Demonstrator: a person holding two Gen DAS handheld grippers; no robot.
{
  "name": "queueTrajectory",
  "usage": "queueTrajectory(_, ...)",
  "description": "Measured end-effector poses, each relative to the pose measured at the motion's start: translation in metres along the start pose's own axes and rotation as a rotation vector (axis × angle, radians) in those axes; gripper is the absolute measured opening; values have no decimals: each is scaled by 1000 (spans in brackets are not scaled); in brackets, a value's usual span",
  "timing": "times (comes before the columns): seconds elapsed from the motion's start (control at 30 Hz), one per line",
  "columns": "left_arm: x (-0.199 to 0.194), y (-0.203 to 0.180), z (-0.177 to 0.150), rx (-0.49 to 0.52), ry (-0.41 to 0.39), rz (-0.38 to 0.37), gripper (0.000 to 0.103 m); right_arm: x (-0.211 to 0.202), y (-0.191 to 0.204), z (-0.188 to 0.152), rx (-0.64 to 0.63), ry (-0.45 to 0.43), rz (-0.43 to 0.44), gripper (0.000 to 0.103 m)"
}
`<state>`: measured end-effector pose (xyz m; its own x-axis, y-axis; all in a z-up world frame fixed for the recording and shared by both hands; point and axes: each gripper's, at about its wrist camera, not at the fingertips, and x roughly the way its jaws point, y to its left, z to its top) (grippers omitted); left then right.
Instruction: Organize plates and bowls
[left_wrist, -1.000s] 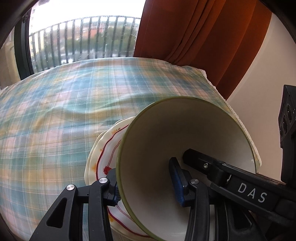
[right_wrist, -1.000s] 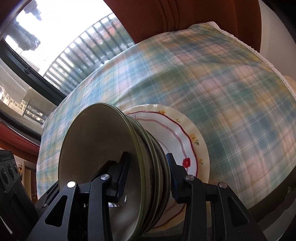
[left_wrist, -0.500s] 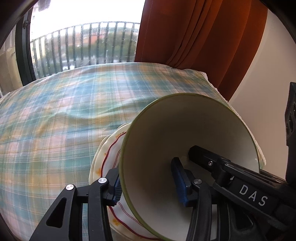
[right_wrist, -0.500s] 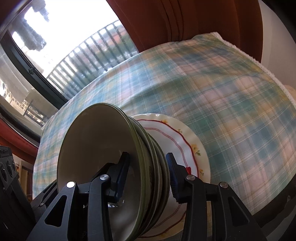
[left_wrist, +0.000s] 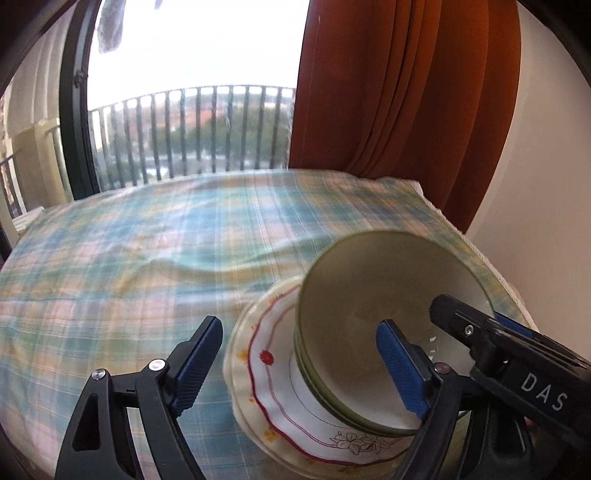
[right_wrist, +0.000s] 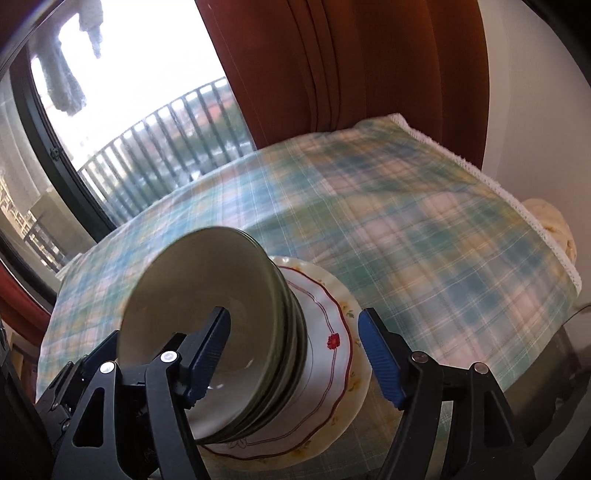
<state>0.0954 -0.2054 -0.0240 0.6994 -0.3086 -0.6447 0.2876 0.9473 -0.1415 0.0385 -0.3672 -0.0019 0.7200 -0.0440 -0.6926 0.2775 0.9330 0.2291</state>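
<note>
bowl stack (left_wrist: 373, 332) sat on plate (left_wrist: 280, 402), lower centre-right on tabletop (left_wrist: 147, 258), mouths up. left tongs (left_wrist: 299, 365) wide open, straddling rim; right tongs (right_wrist: 295, 354) likewise, gripping nothing.

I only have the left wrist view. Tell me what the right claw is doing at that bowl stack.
Observer: The right claw is open, one finger inside the top bowl, the other just outside the floral plate rim, gripping nothing.
Operator: Count the bowls from the side.
Observer: Side on, at least three nested green rims show; the exact count is unclear.
Operator: Report anything past the table's right edge.
Observer: A beige lump shows just beyond the tablecloth lace edge.
</note>
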Motion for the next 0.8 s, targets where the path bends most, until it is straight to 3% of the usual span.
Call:
queueTrajectory(0.17, -28, 8, -4, 24, -106, 63, 93, -23, 17, -4, -54, -105, -7, 76)
queueTrajectory(0.37, -52, 32, -18, 5, -177, 118, 95, -43, 42, -22, -142, -197, -1, 77)
queueTrajectory(0.6, -76, 76, -47, -77, -195, 131, 96, -58, 63, -58, -193, -306, 29, 85)
queueTrajectory(0.8, -89, 99, -76, -55, -210, 206, 97, -52, 80, -89, -198, -305, 60, 89)
